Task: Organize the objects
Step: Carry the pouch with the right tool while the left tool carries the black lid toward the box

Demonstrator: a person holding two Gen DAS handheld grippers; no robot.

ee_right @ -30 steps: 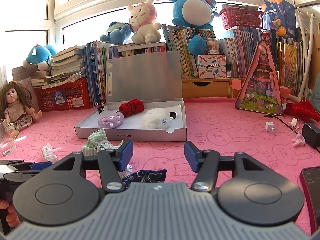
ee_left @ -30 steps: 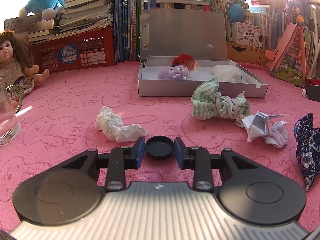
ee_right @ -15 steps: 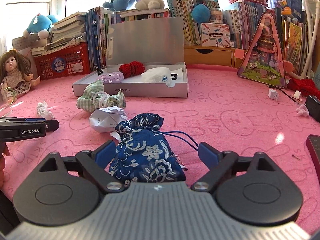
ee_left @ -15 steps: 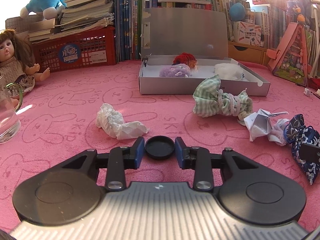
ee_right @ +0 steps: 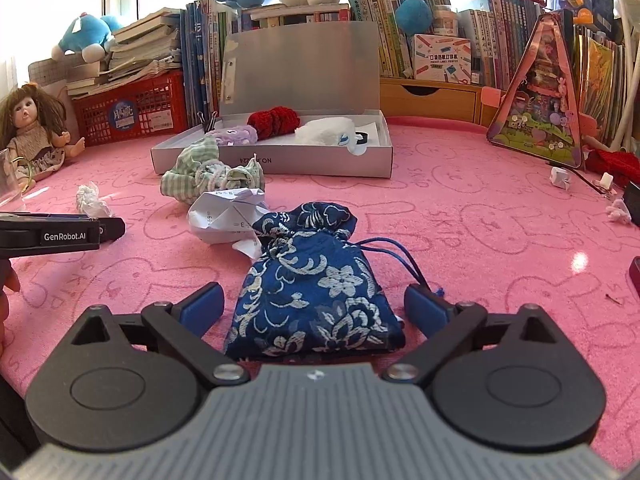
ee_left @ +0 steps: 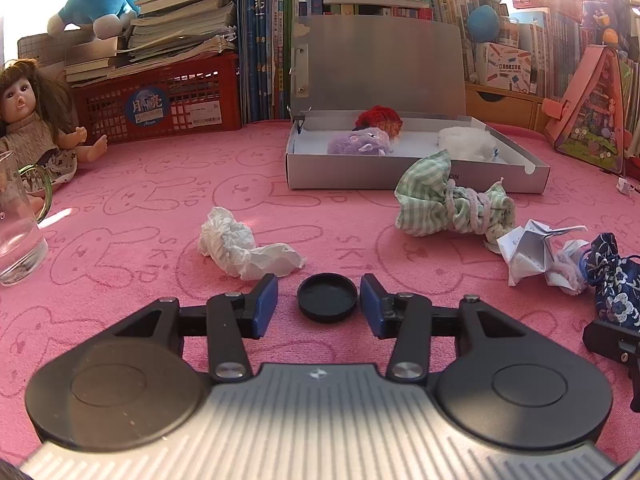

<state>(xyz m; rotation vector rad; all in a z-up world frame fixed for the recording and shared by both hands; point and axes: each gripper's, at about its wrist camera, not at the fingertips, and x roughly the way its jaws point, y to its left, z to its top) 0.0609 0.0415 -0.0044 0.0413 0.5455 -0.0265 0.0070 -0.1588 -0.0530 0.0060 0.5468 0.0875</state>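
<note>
A black lid (ee_left: pixel 327 297) is left lying on the pink mat (ee_left: pixel 140 208) between the just-opening jaws of the left gripper (ee_left: pixel 319 306), untouched. A blue pouch (ee_right: pixel 316 292) is straddled, ungripped, by the right gripper (ee_right: pixel 314 306), spread wide.

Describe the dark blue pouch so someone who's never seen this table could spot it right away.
Start at the open grey box at the back of the pink cloth, then come toward the camera past the crumpled white paper. The pouch lies flat beyond it, the only dark blue fabric with white flowers and a drawstring.
</note>
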